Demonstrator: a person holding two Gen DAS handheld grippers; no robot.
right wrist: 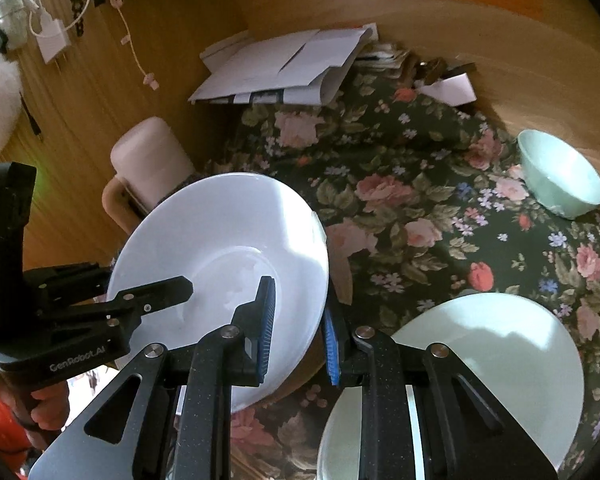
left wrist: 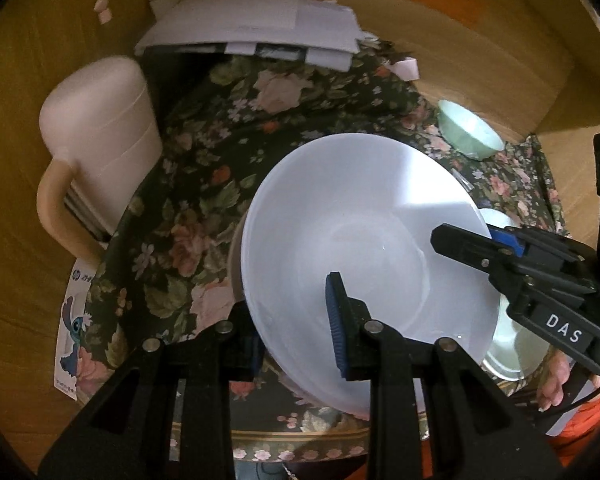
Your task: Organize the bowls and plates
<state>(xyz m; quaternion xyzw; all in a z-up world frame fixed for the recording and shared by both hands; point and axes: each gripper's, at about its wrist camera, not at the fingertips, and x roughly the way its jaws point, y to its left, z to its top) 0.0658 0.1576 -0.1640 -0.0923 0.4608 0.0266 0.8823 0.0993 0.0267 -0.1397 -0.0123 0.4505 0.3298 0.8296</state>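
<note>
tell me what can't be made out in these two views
- Left wrist view: the left hand-held gripper has its left finger hidden behind the white plate, so the contact there is unseen.
- Left wrist view: the green plate is mostly covered by the right hand-held gripper.
- Right wrist view: the green plate is cut off by the bottom edge.
- Both views: print on the papers is too small to read.

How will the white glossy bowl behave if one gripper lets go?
The white glossy bowl is held tilted, both grippers pinching its rim, so it would likely swing down. Its sheen suggests slippery pads. It looks rigid, probably breakable, over the floral tablecloth.
</note>
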